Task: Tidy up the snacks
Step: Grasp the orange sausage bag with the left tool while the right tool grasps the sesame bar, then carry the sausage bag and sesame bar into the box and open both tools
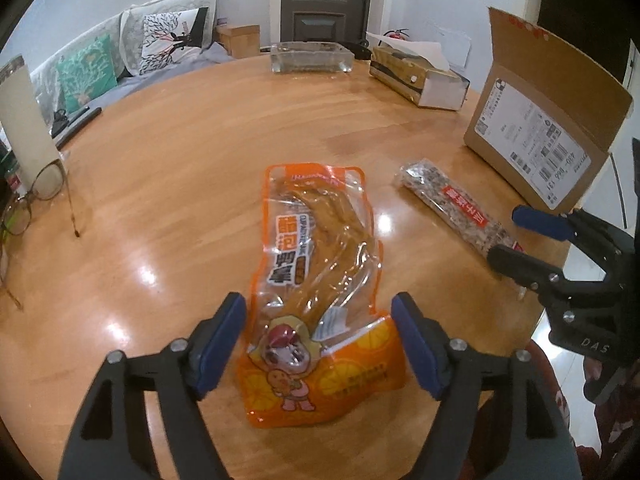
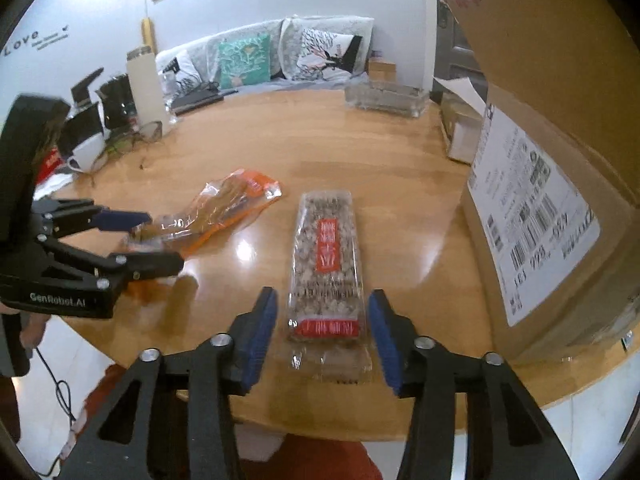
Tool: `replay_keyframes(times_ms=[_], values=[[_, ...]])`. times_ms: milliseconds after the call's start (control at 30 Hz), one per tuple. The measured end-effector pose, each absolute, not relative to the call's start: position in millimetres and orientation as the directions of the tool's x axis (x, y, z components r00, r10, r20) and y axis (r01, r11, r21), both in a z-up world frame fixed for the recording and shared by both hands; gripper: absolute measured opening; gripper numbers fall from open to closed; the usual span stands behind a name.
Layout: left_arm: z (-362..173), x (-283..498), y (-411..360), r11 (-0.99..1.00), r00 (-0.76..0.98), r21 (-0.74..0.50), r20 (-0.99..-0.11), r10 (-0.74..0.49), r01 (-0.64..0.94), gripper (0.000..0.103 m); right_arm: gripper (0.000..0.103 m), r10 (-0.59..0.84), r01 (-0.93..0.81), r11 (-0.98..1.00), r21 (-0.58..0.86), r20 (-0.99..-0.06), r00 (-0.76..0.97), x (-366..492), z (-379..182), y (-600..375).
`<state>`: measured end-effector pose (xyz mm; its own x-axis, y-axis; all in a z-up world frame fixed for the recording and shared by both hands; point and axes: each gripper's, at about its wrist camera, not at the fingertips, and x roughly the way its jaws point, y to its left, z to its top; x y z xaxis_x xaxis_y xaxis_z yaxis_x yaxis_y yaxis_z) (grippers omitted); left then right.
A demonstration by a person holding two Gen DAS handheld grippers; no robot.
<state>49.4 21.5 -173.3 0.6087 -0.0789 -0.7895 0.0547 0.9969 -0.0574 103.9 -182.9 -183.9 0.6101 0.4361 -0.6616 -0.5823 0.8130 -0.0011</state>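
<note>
An orange snack pouch (image 1: 316, 280) with a cartoon figure lies flat on the round wooden table (image 1: 180, 160). My left gripper (image 1: 320, 344) is open, its blue pads on either side of the pouch's near end. A long clear bar pack with a red label (image 2: 328, 264) lies beside it. My right gripper (image 2: 324, 340) is open and straddles the bar's near end. The bar also shows in the left wrist view (image 1: 456, 208), and the pouch in the right wrist view (image 2: 220, 208). An open cardboard box (image 1: 540, 136) stands at the table's right.
A glass tray (image 1: 312, 58) and a tissue box (image 1: 416, 76) sit at the far edge. Glasses (image 1: 36, 200), a white bottle (image 2: 144, 88), a cup (image 2: 86, 156) and dark items crowd the left side. A sofa with cushions (image 2: 280, 52) is behind.
</note>
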Motion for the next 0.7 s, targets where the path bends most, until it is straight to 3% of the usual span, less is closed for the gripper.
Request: replay_keyframes(times_ms=[267, 333, 367, 400, 700], values=[[-177, 67, 13, 1.0, 0.627, -0.017, -0.779, -0.026, 0.021, 0.073, 0.059, 0.427, -0.599, 0.8, -0.022, -0.68, 0.596, 127, -192, -172], [-177, 68, 12, 1.0, 0.633, -0.012, -0.774, -0.026, 0.026, 0.068, 0.051, 0.437, -0.607, 0.794, -0.022, -0.674, 0.596, 128, -192, -172], [-177, 68, 11, 1.0, 0.634, -0.007, -0.773, -0.022, 0.026, 0.068, 0.039, 0.439, -0.613, 0.79, -0.029, -0.671, 0.597, 128, -192, -171], [-177, 68, 10, 1.0, 0.636, -0.007, -0.771, -0.019, 0.023, 0.067, 0.036, 0.433, -0.613, 0.789, -0.041, -0.671, 0.602, 128, -192, -170], [-174, 56, 17, 0.999, 0.645, -0.041, -0.763, -0.05, 0.029, 0.063, 0.036, 0.448, -0.613, 0.79, -0.023, -0.661, 0.602, 127, -188, -170]])
